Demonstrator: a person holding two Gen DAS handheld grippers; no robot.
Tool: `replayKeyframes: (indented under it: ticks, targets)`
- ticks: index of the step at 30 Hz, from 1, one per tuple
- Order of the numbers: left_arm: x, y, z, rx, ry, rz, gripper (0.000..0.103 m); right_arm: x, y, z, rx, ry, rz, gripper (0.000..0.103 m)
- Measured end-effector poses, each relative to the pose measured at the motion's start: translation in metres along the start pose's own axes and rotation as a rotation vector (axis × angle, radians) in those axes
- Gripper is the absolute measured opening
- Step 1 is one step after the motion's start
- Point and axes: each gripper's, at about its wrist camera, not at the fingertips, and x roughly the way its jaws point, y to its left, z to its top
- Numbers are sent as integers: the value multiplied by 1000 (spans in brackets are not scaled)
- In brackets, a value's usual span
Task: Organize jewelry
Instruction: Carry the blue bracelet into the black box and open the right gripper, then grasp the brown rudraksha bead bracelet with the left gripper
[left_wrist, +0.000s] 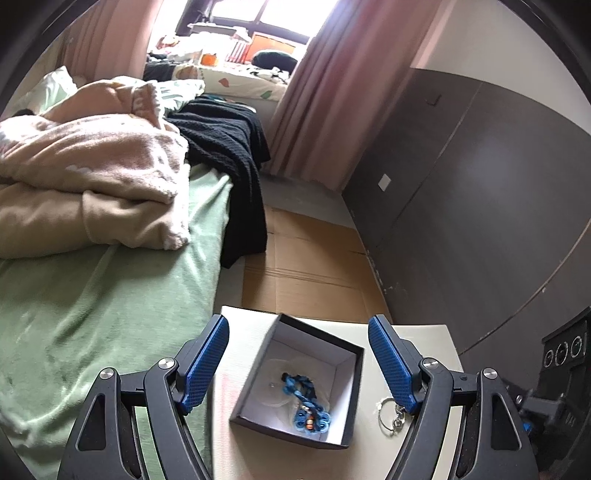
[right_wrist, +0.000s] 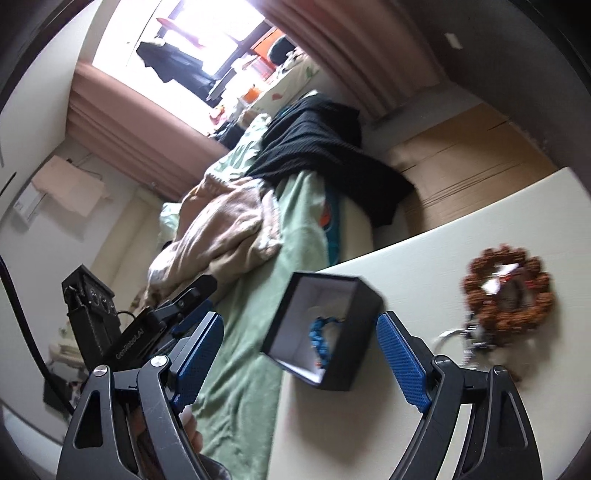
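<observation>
Black jewelry box (left_wrist: 334, 437), square, lid off, white lining showing inside. It is sitting on the white tabletop (left_wrist: 251, 325) directly ahead of the left gripper (left_wrist: 298, 365), between the lines of its two fingers but not touched by either. The box is lying turned on the tabletop, one corner pointing away from the left gripper toward the cardboard on the floor (left_wrist: 310, 254).

Inside the box: a blue beaded bracelet (left_wrist: 304, 402), bunched up, with a few orange and pale beads at the nearer end. Its long axis is running from the box's middle toward the left gripper, slanting slightly right. Something clear and rounded is lying beneath it (cannot tell what).

A silver ring with a small chain (left_wrist: 389, 413) is lying on the tabletop just right of the box, near the inner face of the left gripper's right finger.

Left gripper is standing wide open, holding nothing.

Right gripper (right_wrist: 300, 362) is also standing wide open and empty; in its view the jewelry box (right_wrist: 354, 354) is sitting ahead between its fingers, opening facing the camera, blue bracelet (right_wrist: 320, 341) visible inside. Further right of it, a brown beaded bracelet (right_wrist: 509, 291) is lying as a closed ring on the tabletop (right_wrist: 461, 229), blurred, well apart from the box.

The bed with green sheet (left_wrist: 103, 295) is lying to the left of the left gripper.
</observation>
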Motion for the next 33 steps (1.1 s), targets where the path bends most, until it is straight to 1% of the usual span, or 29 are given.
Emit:
replayKeyframes:
  ticks: [4,7,10,13,16,20,23,28,30,33]
  targets:
    - [4,-16,-5,41,10,-12,78,-23,-16,3,28,-35,-52,86]
    - [9,-29,-10,80,19,-14,78,-39,-28,5,50,-53,-111,86]
    - [13,-40,-16,108,27,-30,78,-51,-41,5,78,-59,-147,86]
    - [18,-51,-21,139,43,-44,77,-59,-53,4,102,-53,-201,86]
    - [23,-63,-28,168,59,-53,77,-66,-61,3,111,-57,-231,86]
    - [32,-80,-35,186,87,-94,69,-76,-77,3,155,-55,-257,86]
    - [38,-94,-40,200,102,-111,66,-80,-93,3,216,-52,-284,86]
    - [56,-115,-43,197,140,-151,54,-88,-111,4,285,-55,-318,86]
    - [66,-124,-44,189,169,-163,44,-90,-115,4,296,-53,-332,86]
    - [80,-134,-48,187,206,-163,40,-92,-118,6,300,-47,-347,86]
